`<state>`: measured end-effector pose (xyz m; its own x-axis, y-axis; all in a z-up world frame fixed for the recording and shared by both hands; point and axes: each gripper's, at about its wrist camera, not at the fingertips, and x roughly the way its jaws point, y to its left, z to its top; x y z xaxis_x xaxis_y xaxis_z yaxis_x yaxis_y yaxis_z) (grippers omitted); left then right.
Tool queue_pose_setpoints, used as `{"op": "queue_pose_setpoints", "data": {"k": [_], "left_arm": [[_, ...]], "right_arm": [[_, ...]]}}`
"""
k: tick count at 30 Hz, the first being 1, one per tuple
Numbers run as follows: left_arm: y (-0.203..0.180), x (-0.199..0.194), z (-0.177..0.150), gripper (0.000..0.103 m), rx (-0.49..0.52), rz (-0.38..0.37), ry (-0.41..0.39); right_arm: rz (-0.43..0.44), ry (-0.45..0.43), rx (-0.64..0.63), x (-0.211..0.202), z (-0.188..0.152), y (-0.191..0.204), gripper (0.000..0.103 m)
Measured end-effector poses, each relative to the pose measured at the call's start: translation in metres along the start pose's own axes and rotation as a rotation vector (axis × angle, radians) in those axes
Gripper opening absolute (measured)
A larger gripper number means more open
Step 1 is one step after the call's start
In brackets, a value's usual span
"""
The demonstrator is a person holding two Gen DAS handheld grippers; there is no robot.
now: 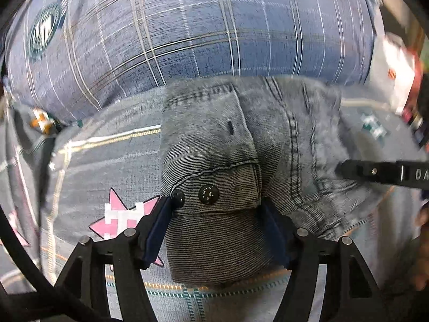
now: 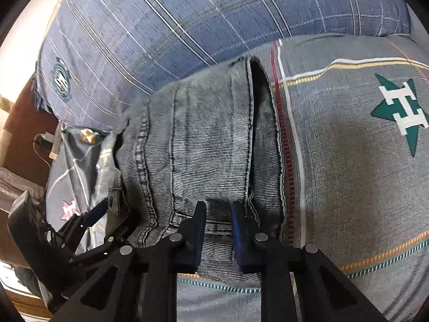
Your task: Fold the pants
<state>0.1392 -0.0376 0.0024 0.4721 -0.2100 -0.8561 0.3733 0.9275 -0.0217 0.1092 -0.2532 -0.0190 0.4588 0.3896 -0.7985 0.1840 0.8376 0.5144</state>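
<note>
Bed with grey plaid sheet (image 2: 348, 174), printed with green and pink stars. Directly on it lie folded grey jeans (image 2: 201, 147) and, behind them, a blue plaid pillow (image 1: 187, 26).

Faded grey denim pants (image 1: 219, 161), ribbed and matt, glossy black snap buttons (image 1: 209, 194); soft woven plaid bedsheet (image 2: 348, 174) underneath.

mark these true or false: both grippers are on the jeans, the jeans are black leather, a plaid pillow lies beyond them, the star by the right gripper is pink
1. Both grippers are on the jeans: true. The left gripper straddles the buttoned waistband of the jeans; the right gripper straddles their near edge.
2. The jeans are black leather: false, faded grey denim.
3. A plaid pillow lies beyond them: true.
4. The star by the right gripper is pink: false, green.
</note>
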Motion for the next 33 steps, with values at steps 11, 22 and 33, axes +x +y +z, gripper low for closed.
{"op": "queue_pose_setpoints", "data": {"k": [11,22,33], "left_arm": [[0.077,0.000,0.049,0.074,-0.328,-0.267,0.038],[0.094,0.084,0.060,0.048,-0.496,-0.404,0.184],[0.096,0.087,0.053,0.036,-0.562,-0.468,0.201]], "right_arm": [[0.243,-0.178,0.074,-0.046,0.027,-0.005,0.083],[0.165,-0.004,0.320,0.028,0.072,-0.078,0.073],[0.149,0.038,0.206,0.056,0.088,-0.059,0.054]]}}
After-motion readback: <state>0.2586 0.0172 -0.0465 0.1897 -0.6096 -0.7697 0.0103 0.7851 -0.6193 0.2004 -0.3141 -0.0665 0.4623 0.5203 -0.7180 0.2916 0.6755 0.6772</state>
